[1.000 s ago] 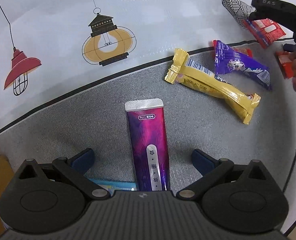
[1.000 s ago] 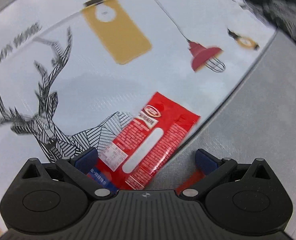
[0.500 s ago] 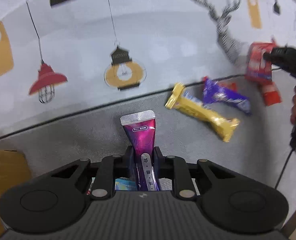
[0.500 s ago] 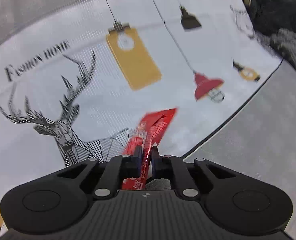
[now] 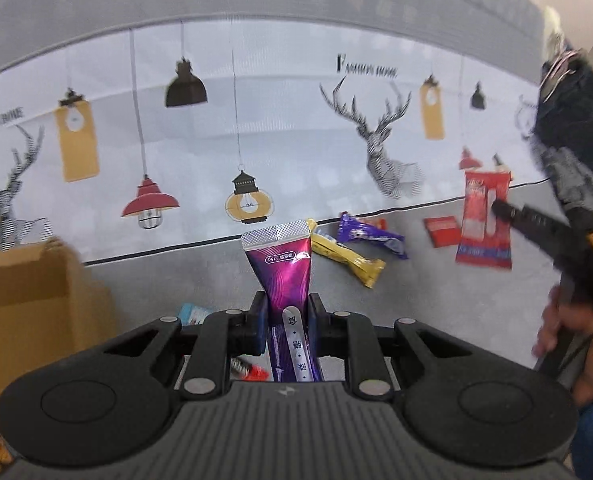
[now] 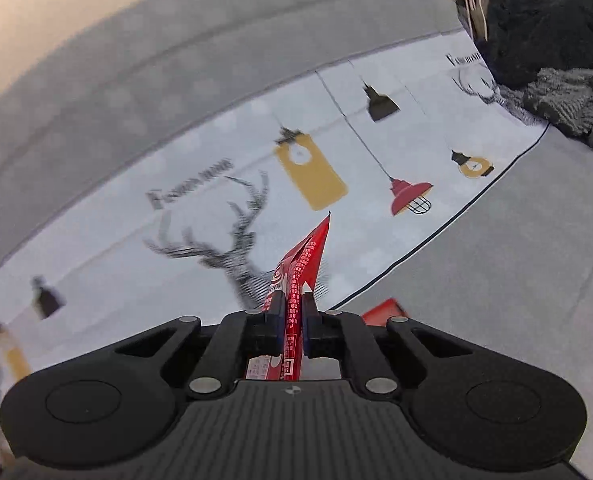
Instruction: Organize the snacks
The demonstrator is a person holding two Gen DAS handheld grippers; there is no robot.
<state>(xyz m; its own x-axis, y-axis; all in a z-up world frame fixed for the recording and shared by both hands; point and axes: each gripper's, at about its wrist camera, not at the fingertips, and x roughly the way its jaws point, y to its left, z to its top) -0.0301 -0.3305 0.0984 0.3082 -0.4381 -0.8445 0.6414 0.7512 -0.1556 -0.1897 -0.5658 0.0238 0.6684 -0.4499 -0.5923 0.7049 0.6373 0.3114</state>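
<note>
Left wrist view: the left gripper point(image 5: 286, 316) is clamped on one purple sachet point(image 5: 282, 268), raised above the grey mat point(image 5: 436, 300). One yellow bar point(image 5: 346, 256) and one purple bar point(image 5: 372, 236) lie there. One cardboard box point(image 5: 28, 300) stands left, contents unseen.

Right wrist view: the right gripper point(image 6: 294, 320) pinches one red packet point(image 6: 300, 268) edge-on above the printed cloth point(image 6: 216, 220).

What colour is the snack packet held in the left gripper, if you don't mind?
Purple-magenta packet with a silver top seal, clearest in the left wrist view.
</note>
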